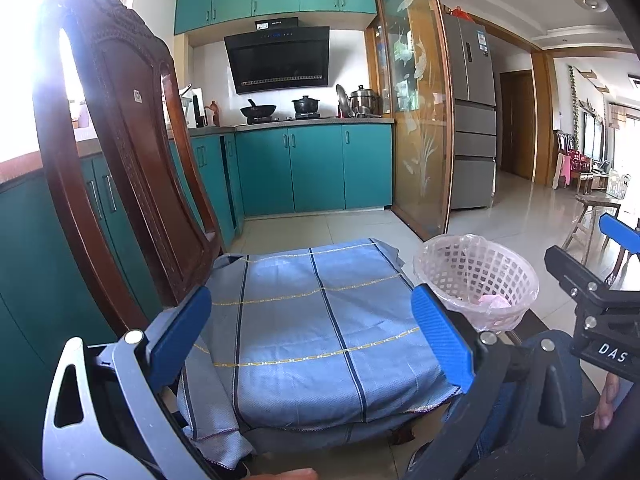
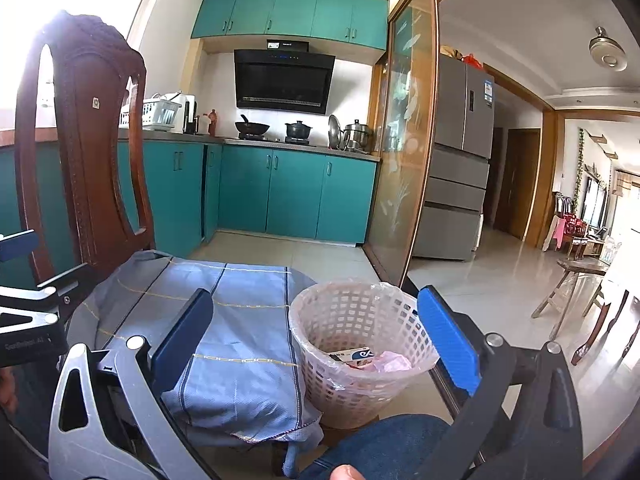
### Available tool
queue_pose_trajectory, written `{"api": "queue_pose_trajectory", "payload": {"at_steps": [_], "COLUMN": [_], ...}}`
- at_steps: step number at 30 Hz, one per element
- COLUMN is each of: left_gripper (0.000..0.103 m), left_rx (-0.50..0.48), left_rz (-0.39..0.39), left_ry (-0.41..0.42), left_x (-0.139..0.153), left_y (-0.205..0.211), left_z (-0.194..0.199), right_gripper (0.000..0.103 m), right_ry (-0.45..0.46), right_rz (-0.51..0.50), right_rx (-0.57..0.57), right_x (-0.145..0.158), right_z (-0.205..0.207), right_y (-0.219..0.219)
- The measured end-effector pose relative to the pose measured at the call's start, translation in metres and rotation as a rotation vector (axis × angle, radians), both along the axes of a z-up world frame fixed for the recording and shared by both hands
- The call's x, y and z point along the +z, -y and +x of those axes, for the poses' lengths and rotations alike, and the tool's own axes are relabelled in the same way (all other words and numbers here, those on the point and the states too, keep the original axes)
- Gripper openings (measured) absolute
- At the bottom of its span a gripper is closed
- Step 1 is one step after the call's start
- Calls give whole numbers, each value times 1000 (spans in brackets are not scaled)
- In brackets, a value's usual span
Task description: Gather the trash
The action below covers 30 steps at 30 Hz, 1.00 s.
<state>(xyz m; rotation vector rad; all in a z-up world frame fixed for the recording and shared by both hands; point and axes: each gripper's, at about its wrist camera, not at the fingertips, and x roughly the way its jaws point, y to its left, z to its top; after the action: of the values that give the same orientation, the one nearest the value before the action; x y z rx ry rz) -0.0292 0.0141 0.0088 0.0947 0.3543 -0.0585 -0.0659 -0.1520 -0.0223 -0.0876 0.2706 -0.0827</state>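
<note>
We held both grippers, left [image 1: 310,334] and right [image 2: 316,340], wide open and empty over the cloth-covered chair seat [image 1: 304,320], presumably done, since the trash, a small carton [image 2: 354,356] and pink wrapper [image 2: 390,361], lay in the lined wastebasket [image 2: 360,344] just beside it.

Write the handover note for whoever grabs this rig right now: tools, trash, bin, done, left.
Left tool: open, empty, over the blue cloth that covers the chair seat.
Right tool: open, empty, pointed between the cloth and the basket.
Waste basket: pink-lined, on the floor to the right of the chair.
Done: a small carton and a crumpled pink wrapper lie in the basket.
Left: no loose trash shows on the cloth or the nearby floor; check beyond these views before stopping.
</note>
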Motion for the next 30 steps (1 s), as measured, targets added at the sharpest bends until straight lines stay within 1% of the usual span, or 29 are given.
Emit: {"api": "queue_pose_trajectory", "payload": {"at_steps": [8,17,25,30], "left_gripper": [100,100,100,100], "left_rx": [0,-26,-42,-56], "left_rz": [2,12,-4,-1], "left_ry": [5,-9,-24,-36], "left_x": [0,-2,-5,-8], "left_y": [1,7,5,8], "left_z": [-2,1,5,9], "right_gripper": [100,100,100,100], "right_ry": [-12,-21,-24,-33], "right_rz": [-16,-16,-31,-31], "right_rx": [-12,-28,-32,-33], "right_x": [-3,-5,-7,-9], "right_z": [2,5,6,10], "right_y": [-4,-1,-3,-3]}}
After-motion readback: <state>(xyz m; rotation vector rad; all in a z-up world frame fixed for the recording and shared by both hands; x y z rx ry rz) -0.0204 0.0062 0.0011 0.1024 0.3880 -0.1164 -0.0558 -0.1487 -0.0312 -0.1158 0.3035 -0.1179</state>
